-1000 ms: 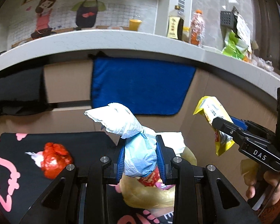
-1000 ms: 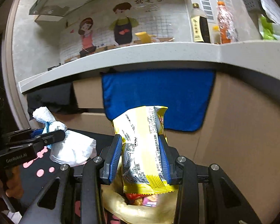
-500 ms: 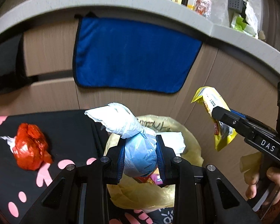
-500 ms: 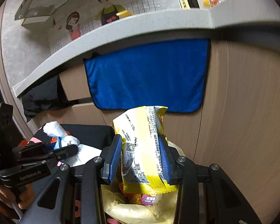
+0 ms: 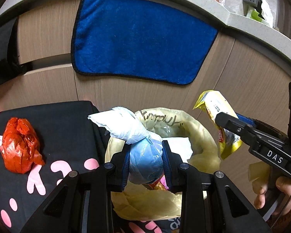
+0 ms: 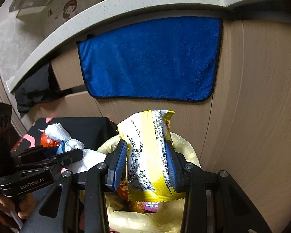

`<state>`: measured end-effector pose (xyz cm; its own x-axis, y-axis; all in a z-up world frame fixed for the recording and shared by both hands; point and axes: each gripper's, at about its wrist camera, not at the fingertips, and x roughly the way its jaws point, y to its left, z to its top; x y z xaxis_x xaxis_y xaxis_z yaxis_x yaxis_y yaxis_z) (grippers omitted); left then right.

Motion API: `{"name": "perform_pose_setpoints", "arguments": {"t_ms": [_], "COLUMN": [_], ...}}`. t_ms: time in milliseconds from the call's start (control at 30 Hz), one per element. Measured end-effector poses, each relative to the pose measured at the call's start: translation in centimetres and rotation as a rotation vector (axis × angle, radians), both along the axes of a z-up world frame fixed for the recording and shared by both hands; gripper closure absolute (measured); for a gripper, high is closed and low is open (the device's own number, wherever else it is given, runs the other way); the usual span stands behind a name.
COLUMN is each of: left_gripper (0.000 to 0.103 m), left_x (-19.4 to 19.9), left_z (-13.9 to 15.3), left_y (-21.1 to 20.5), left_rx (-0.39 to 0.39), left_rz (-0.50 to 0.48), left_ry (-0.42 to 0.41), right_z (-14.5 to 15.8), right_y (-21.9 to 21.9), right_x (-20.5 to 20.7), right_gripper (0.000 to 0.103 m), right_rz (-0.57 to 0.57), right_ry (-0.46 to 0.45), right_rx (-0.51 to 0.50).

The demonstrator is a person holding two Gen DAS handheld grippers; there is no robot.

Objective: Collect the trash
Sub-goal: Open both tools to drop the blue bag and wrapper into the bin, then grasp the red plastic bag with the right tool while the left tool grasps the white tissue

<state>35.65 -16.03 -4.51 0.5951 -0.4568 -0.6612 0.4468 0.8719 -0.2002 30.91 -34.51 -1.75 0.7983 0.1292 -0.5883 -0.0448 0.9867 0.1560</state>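
Both wrist cameras look forward and downward, close over the yellow trash bag (image 5: pixel 201 136). Each faces the far blue towel (image 6: pixel 151 60); both views share these.

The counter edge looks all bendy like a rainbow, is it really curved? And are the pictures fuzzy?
Left wrist view: the counter edge bows from fisheye distortion; corners go dark; the blue towel looks sharp. Right wrist view: same bending, and the yellow wrapper print reads clearly, so little blur.

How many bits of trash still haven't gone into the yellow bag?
3: a white-blue bundle in the left gripper, a yellow wrapper in the right gripper, a red wad on the black cloth. Others may be hidden.
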Motion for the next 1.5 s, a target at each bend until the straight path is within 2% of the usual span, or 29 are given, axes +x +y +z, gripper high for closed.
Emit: {"name": "perform_pose_setpoints", "arguments": {"t_ms": [400,500,600,633,667,733,900,1100,1233,1500], "left_gripper": [0.072,0.071,0.052,0.05,0.05,0.049,0.049,0.049,0.049,0.049], "left_x": [1.4,1.8,2.3,2.5,2.7,2.7,2.7,1.9,1.2,0.6], "left_z": [-0.8,-1.0,-0.9,-0.9,-0.7,-0.1,1.3,1.8,0.9,-1.6], "left_y": [-0.4,-0.2,0.1,0.4,0.7,1.7,5.2,11.6,17.5,25.2], "left_rx": [-0.011,-0.062,-0.104,-0.117,-0.13,-0.14,-0.143,-0.131,-0.141,-0.135], "left_rz": [-0.013,-0.037,-0.063,-0.065,-0.058,-0.024,0.077,0.262,0.393,0.536], "left_ry": [0.049,0.075,0.104,0.12,0.127,0.118,0.079,0.022,0.022,0.078], "right_z": [-0.5,-0.7,-0.8,-0.9,-1.0,-1.2,-1.2,-0.8,-0.5,-0.6], "right_y": [0.1,0.0,-0.2,-0.3,-0.4,-0.6,-0.4,0.6,2.1,7.5], "right_x": [0.6,0.8,0.9,0.9,0.9,0.9,0.7,0.4,0.2,0.7], "right_gripper": [0.066,0.066,0.064,0.064,0.057,0.048,0.048,0.047,0.047,0.045], "right_rz": [-0.001,-0.006,-0.012,-0.019,-0.025,-0.031,-0.047,-0.043,-0.015,0.099], "right_ry": [0.025,0.029,0.033,0.031,0.032,0.036,0.038,0.026,0.01,-0.004], "right_rx": [0.002,0.003,0.001,0.001,0.004,0.022,0.025,0.016,0.022,0.005]}}
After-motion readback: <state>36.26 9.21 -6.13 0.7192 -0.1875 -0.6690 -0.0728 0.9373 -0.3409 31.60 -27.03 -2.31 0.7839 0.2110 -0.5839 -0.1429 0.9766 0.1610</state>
